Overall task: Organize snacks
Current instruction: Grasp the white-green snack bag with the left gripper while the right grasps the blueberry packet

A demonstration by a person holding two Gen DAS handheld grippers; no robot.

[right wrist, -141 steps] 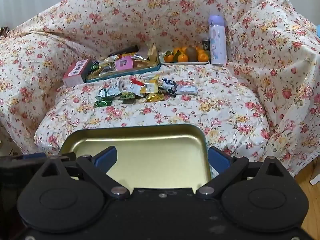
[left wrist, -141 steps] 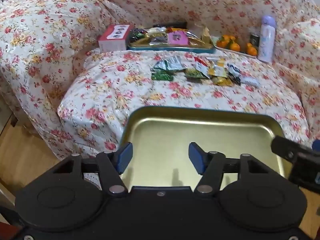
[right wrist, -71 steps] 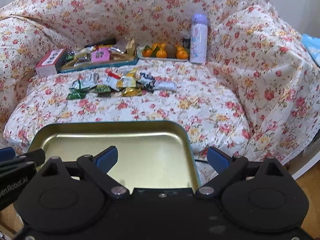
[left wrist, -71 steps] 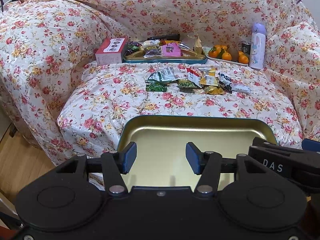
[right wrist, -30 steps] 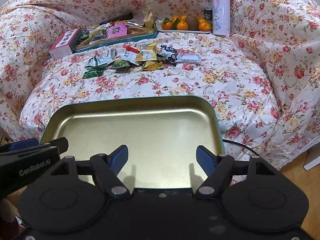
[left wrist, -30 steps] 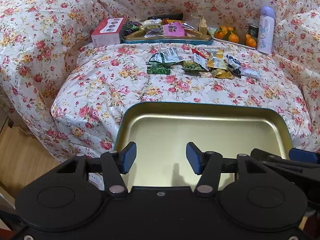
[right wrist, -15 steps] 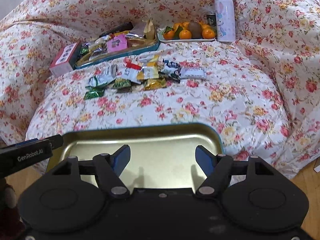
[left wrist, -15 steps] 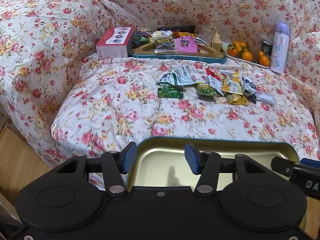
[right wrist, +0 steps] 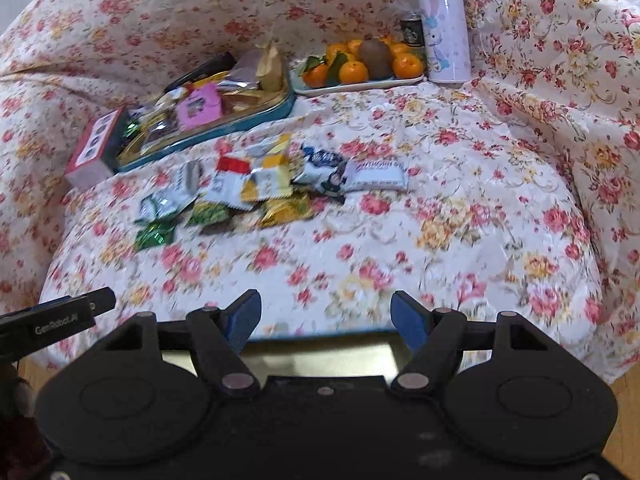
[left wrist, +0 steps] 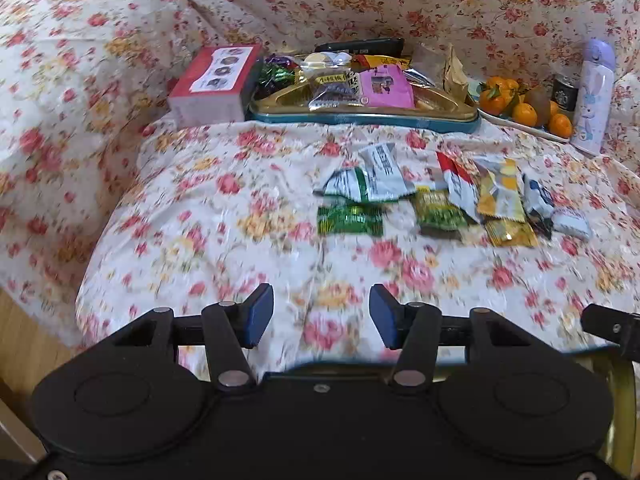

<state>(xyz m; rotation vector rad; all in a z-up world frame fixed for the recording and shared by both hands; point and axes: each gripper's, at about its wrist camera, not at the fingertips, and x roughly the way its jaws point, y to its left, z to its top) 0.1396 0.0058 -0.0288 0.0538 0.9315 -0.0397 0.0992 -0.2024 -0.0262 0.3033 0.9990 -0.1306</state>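
Several loose snack packets point(left wrist: 436, 196) lie in a row on the flowered sofa seat, and they also show in the right wrist view point(right wrist: 256, 184). Behind them stands a teal-rimmed gold tray point(left wrist: 400, 118) filled with snacks, also in the right wrist view point(right wrist: 224, 128). An empty gold tray point(right wrist: 320, 354) lies at the seat's front edge, mostly hidden under the grippers; a sliver of it shows in the left wrist view point(left wrist: 618, 384). My left gripper point(left wrist: 321, 316) is open and empty above the seat's front. My right gripper point(right wrist: 326, 320) is open and empty over the empty tray's far rim.
A red-and-white box point(left wrist: 212, 84) stands left of the filled tray. A plate of oranges and kiwi point(right wrist: 360, 64), a small can point(right wrist: 412, 32) and a lilac bottle point(right wrist: 444, 24) stand at the back right. Sofa arms rise on both sides. Wood floor lies below.
Both grippers have moved forward and up over the sofa seat, so the empty gold tray has slid nearly out of view beneath them. The snack packets look closer. The jaws stay open.
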